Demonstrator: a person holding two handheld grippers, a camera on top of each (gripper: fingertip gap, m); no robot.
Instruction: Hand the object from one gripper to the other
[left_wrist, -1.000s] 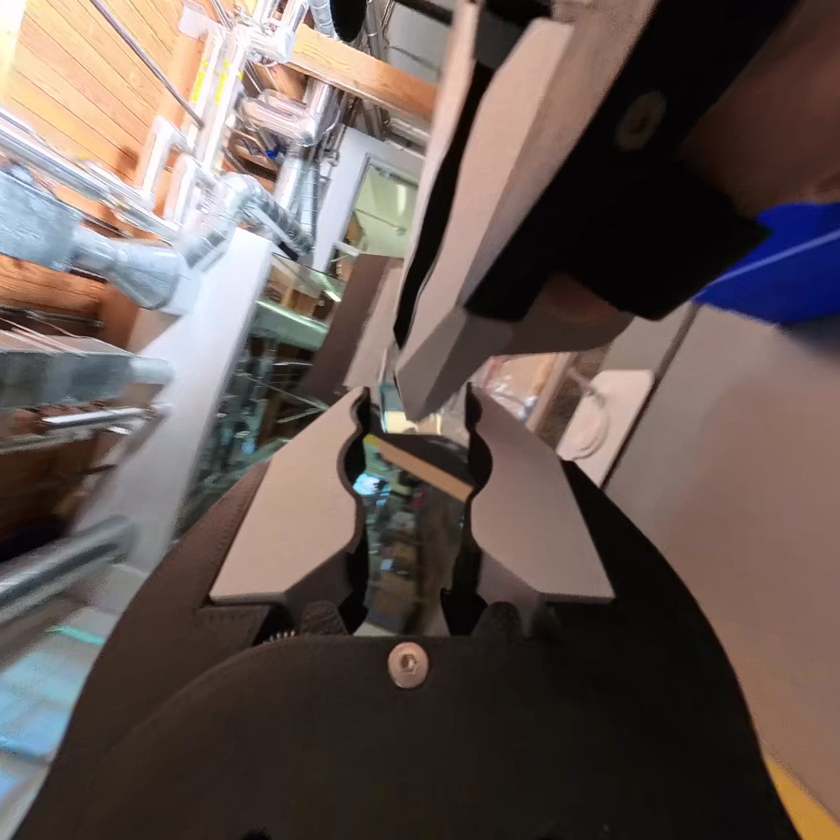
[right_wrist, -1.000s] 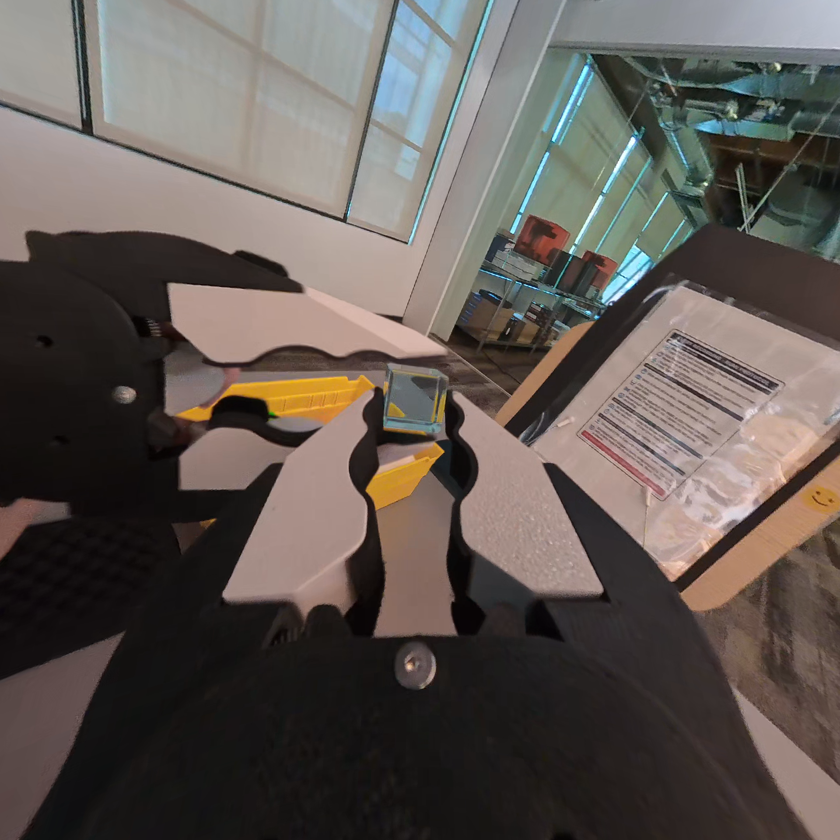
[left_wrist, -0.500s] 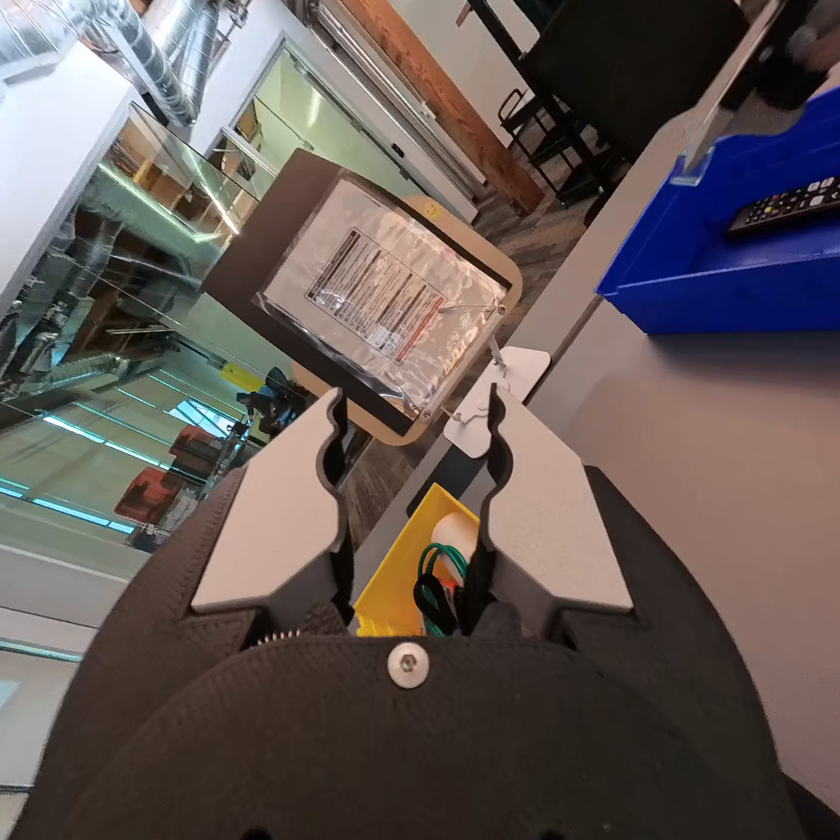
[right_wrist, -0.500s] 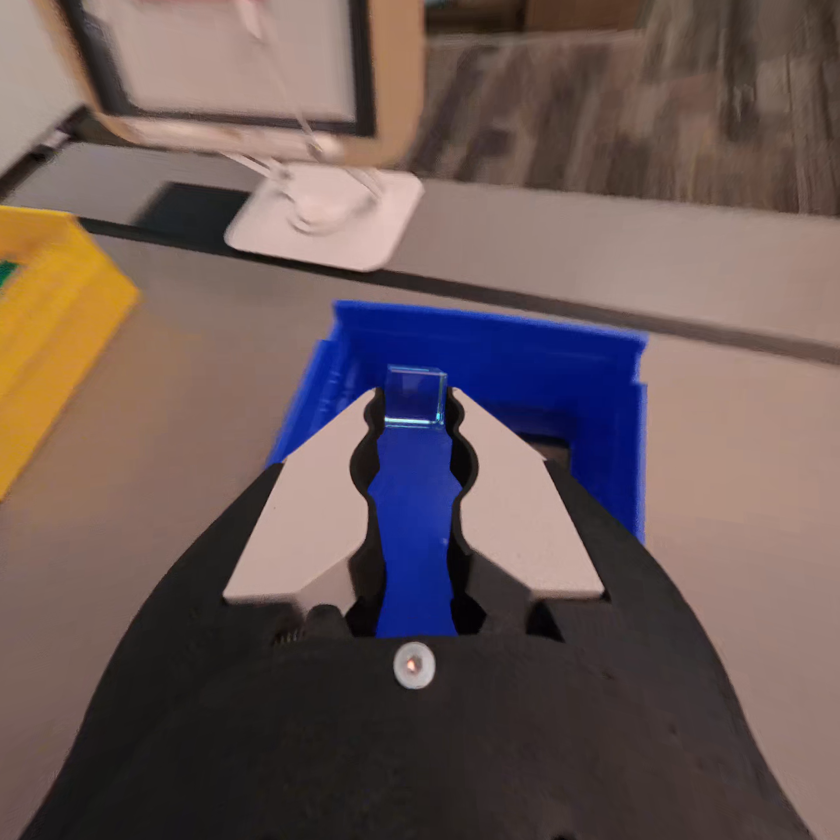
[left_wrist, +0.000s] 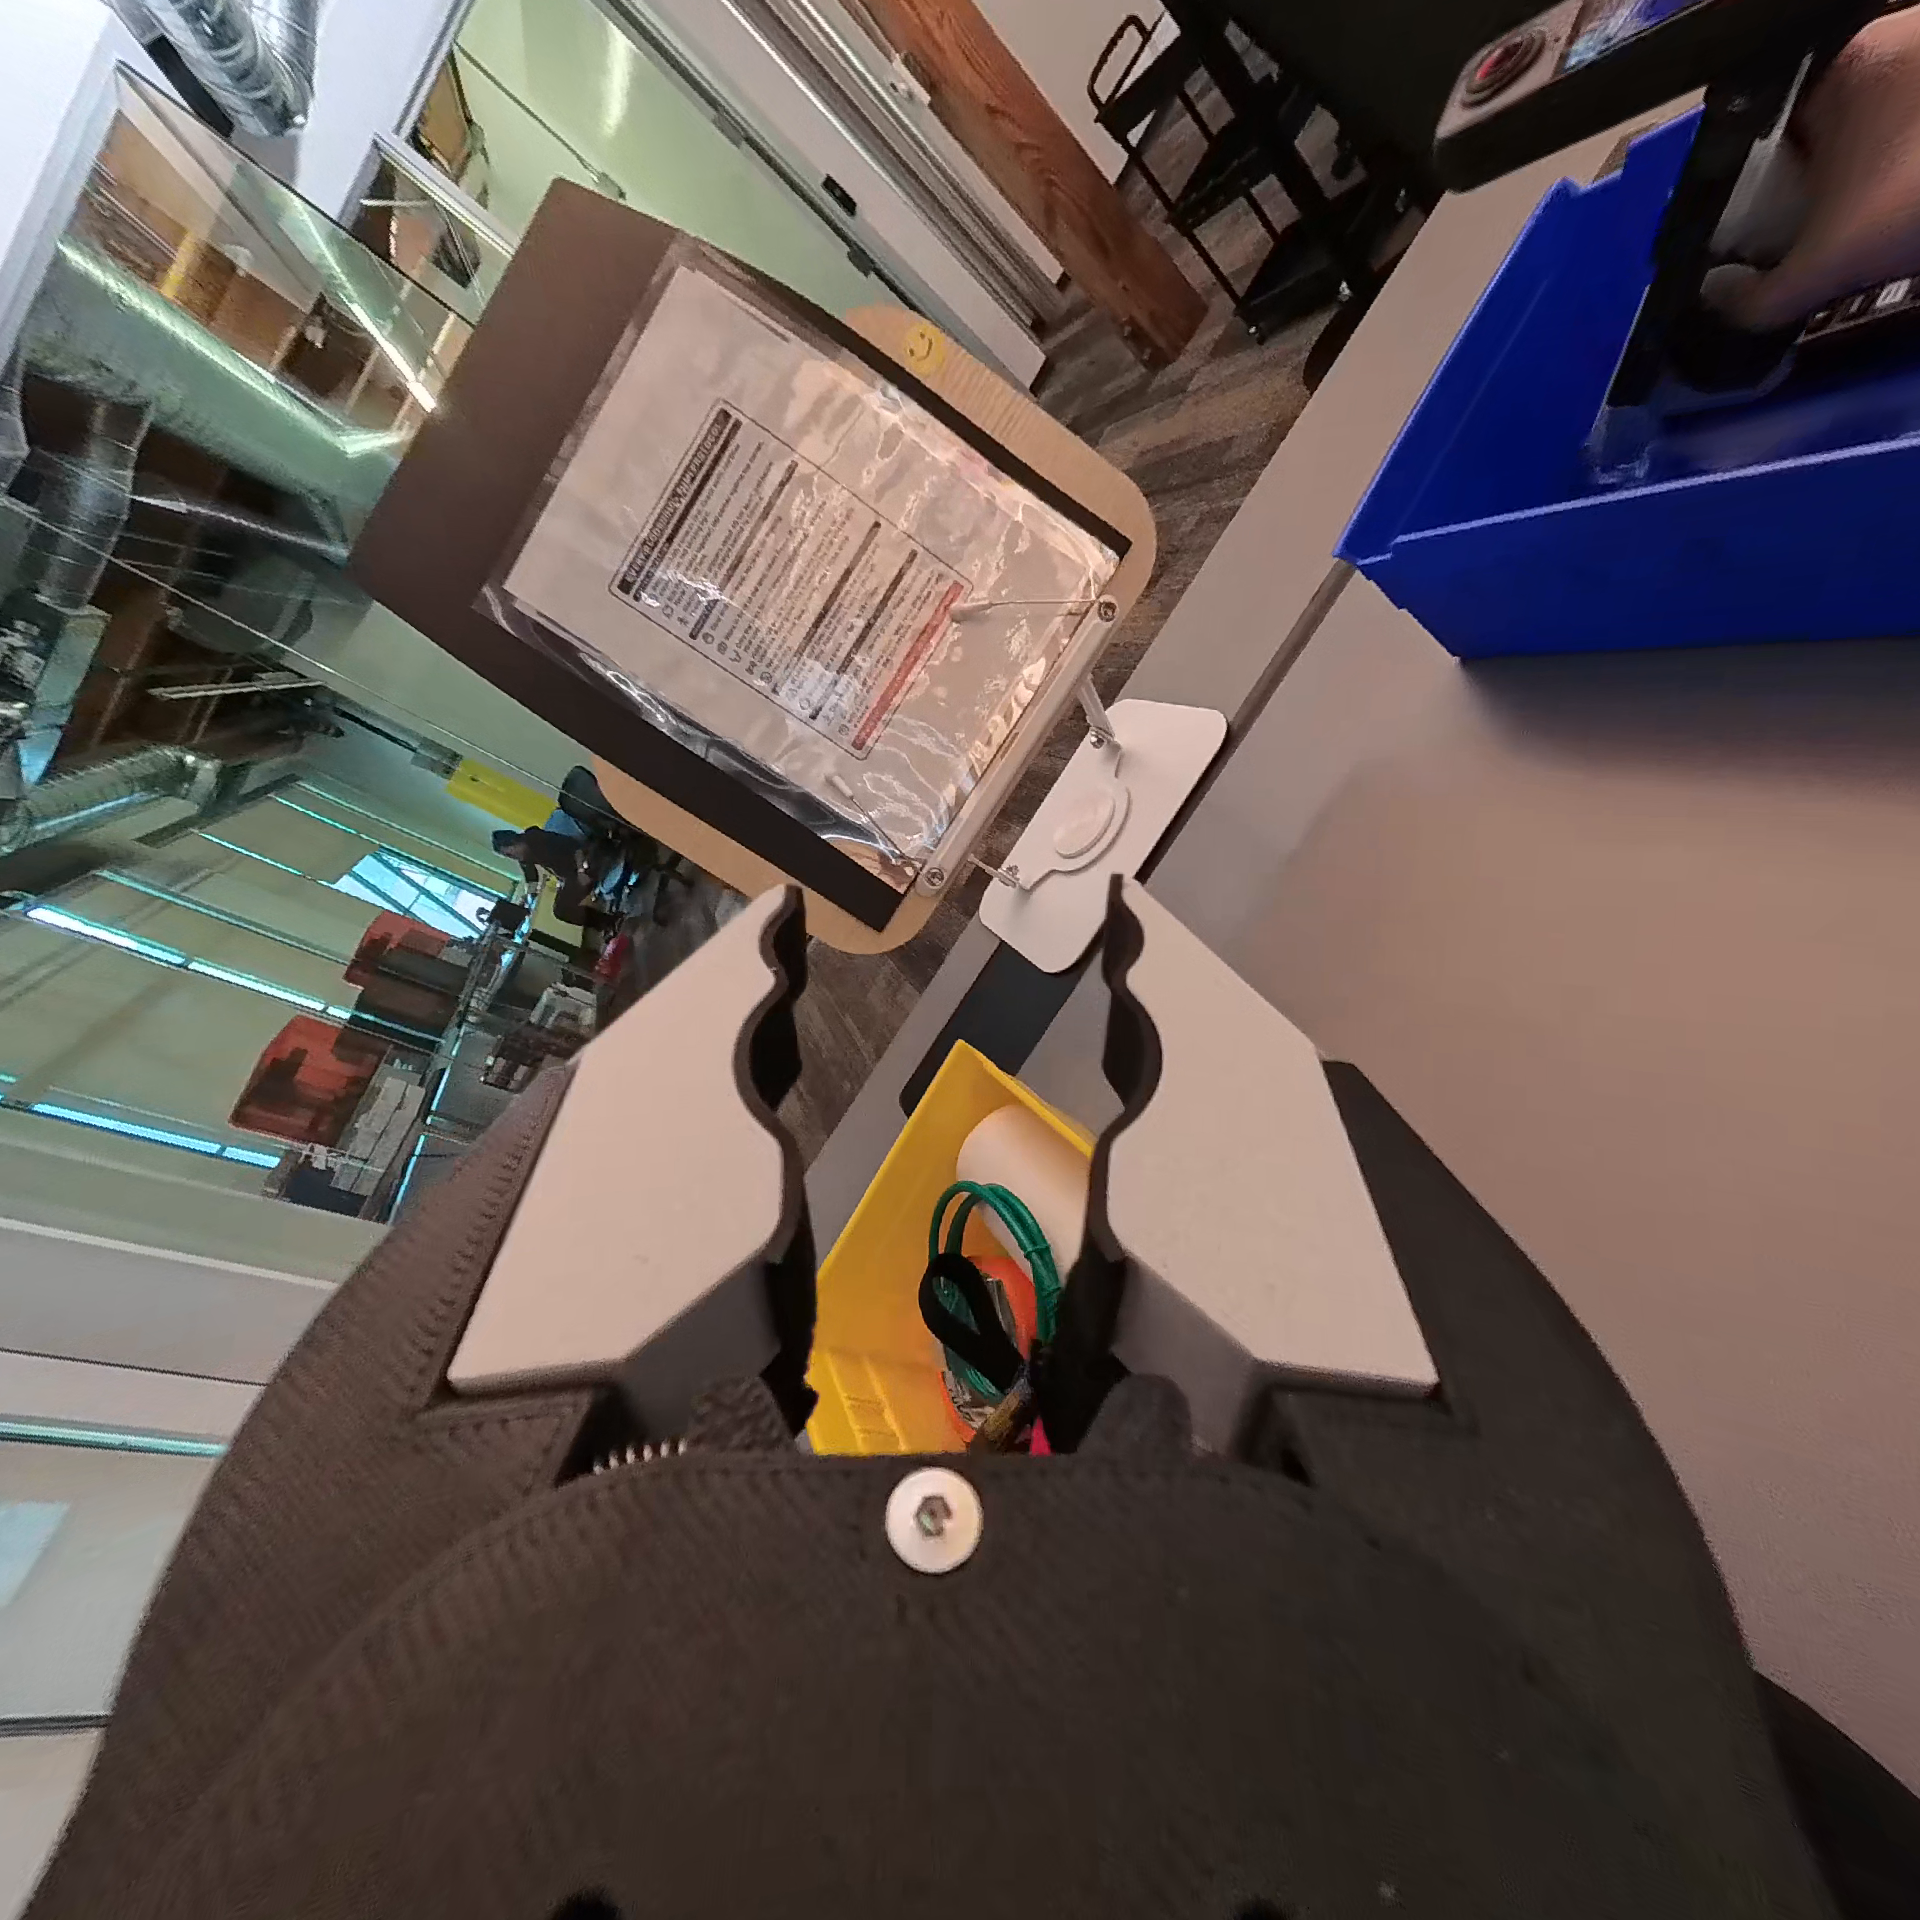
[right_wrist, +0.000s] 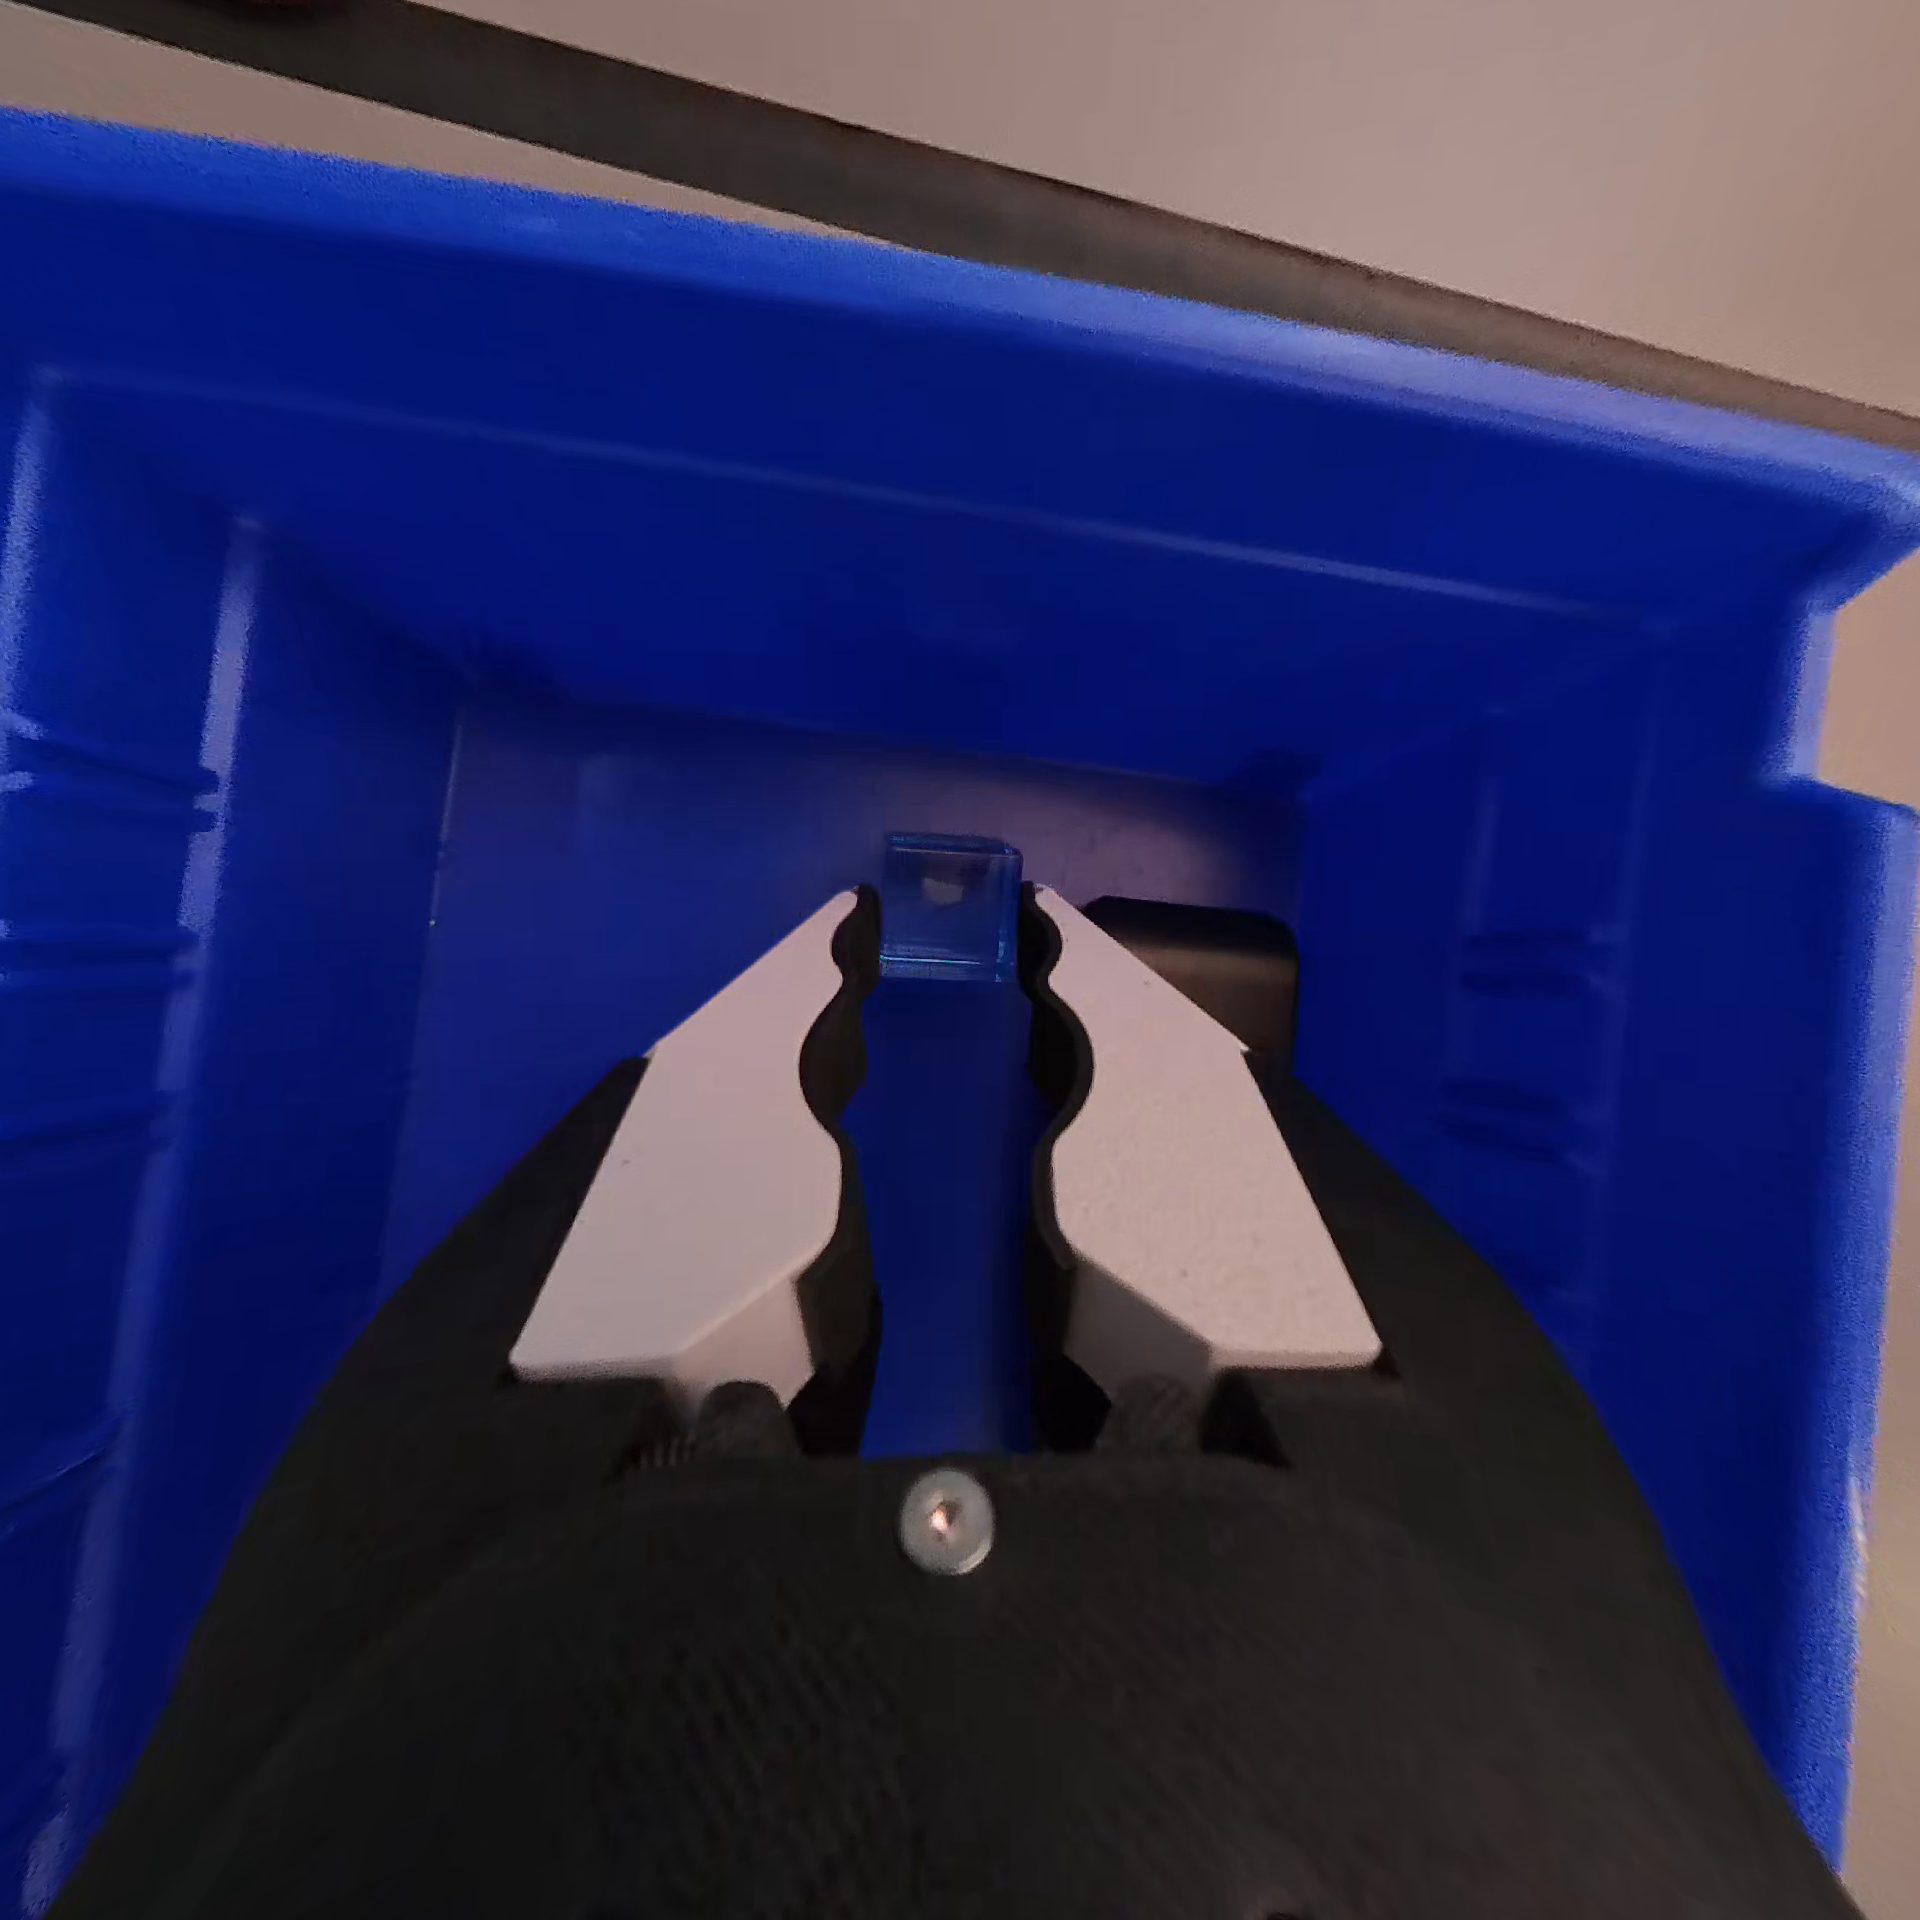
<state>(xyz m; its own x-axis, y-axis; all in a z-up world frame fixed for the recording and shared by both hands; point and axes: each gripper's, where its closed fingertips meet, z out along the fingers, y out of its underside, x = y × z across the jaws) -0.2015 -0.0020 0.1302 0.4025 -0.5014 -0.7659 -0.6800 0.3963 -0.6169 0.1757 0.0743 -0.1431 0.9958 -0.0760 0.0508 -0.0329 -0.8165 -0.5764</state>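
With the transfer judged complete, the clear cube (right_wrist: 950, 906) is held clamped at the fingertips of the right gripper (right_wrist: 950, 920) inside the blue bin (right_wrist: 935, 416), near its far wall, while the left gripper (left_wrist: 951, 920) is held spread and empty above the yellow bin (left_wrist: 894, 1247); release into the bin is judged to be called for next.

Blue bin (right_wrist: 935, 540) walls seemingly hem fingers (right_wrist: 727, 1164)

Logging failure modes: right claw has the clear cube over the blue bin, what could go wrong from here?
1. The clear cube sits only at the very tips of the right claw; it could slip out.
2. Released here, it may bounce against the blue bin wall.
3. It may land on the dark object in the bin.
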